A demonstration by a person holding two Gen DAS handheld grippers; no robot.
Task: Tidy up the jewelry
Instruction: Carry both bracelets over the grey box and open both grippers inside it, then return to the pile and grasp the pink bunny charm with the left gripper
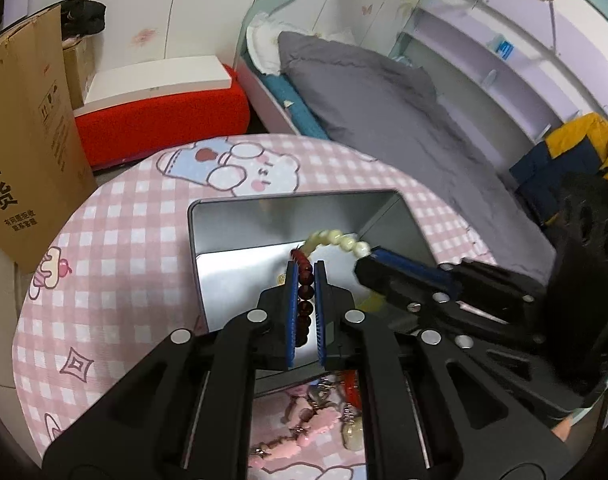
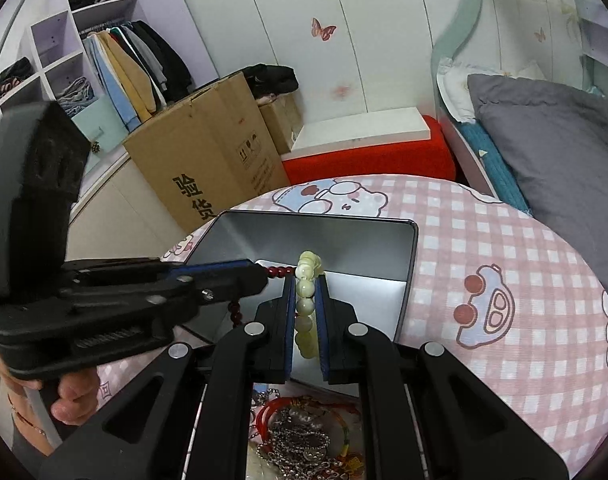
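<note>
Over an open silver tin (image 1: 240,216) (image 2: 408,256), both grippers hold bead strands. My left gripper (image 1: 305,267) is shut on a dark red bead bracelet (image 1: 305,294), which runs back between its blue pads. The right gripper (image 2: 305,279) is shut on a cream bead bracelet (image 2: 305,304). In the left wrist view the right gripper (image 1: 369,259) comes in from the right, and the cream beads (image 1: 336,238) arc over to the red ones. In the right wrist view the left gripper (image 2: 260,271) comes in from the left with the red beads (image 2: 281,271) touching the cream strand. I cannot tell whether the strands are linked.
A pile of jewelry lies under the grippers on the pink checked tablecloth (image 1: 104,240) (image 2: 484,264): pink beads (image 1: 304,424), silver chains and a red bangle (image 2: 292,436). A hand (image 2: 74,398) grips the left tool. Past the table stand a cardboard box (image 2: 208,160), a red stool (image 1: 160,120) and a bed (image 1: 384,100).
</note>
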